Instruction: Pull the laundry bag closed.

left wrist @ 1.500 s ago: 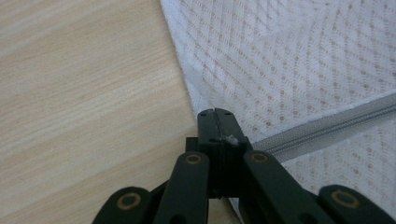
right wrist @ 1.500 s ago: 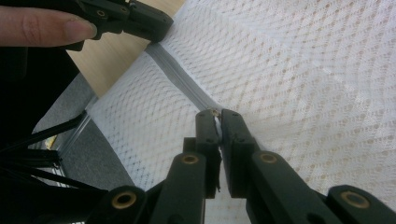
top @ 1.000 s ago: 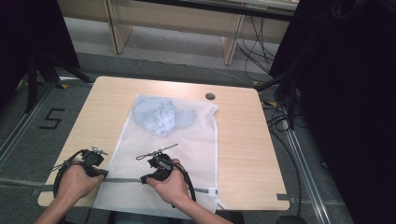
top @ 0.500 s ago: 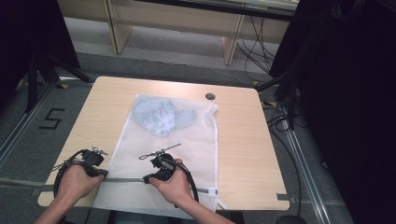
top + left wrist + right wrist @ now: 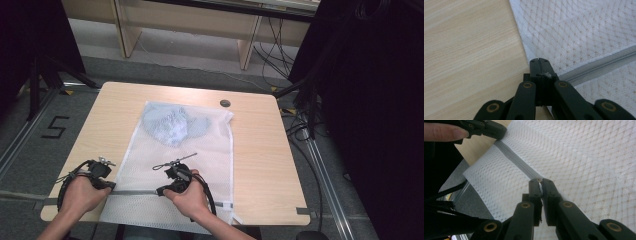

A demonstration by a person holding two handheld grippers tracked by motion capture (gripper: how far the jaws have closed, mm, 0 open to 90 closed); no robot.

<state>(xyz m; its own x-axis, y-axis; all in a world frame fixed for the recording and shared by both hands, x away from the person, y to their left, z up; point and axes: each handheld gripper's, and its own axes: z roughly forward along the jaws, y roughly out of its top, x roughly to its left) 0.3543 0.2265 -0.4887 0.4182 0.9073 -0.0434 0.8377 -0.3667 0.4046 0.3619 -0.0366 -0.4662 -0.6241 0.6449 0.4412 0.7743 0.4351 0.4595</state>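
Zipper point(image 5: 135, 192) runs crosswise; mesh bag point(image 5: 200, 150) lengthwise, away.

Edging the right gripper point(image 5: 160, 190) a little to the right along the zipper point(image 5: 135, 191), away from the left gripper point(image 5: 111, 186). Lengthening slightly the grey stretch of zipper lying bare between the two. Carrying the right hand point(image 5: 189, 201) along by the same small step across the bag point(image 5: 205, 150), toward its middle. Making most of that shift in the earlier half of the second, and barely creeping since.
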